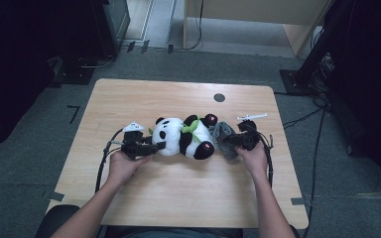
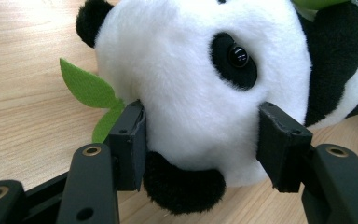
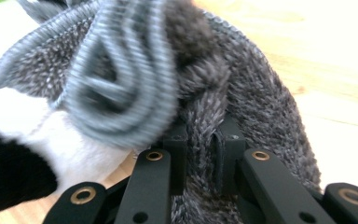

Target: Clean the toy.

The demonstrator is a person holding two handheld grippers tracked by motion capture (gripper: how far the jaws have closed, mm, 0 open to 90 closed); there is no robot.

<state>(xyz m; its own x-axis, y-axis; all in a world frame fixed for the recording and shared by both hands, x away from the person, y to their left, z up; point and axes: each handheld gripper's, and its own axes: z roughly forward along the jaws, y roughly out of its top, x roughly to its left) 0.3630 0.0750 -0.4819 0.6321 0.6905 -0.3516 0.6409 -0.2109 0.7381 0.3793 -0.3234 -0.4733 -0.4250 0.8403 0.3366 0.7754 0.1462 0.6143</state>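
Left gripper (image 2: 200,147) jaws clamp panda (image 2: 200,84) head between them; right gripper (image 3: 204,163) jaws pinch grey knit sock (image 3: 205,93) fold beside panda.

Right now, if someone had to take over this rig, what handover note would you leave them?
Left gripper: jaws clamped on the head of the panda plush toy, which lies on its side mid-table.
Right gripper: shut on a fold of the grey knitted garment, its ribbed opening held at the panda's foot end.
Wooden table: a small white object lies just beyond the right gripper.
Done: both things gripped, garment brought up to the toy.
Left, as it looks: pull the garment onto the panda; it is not on yet.
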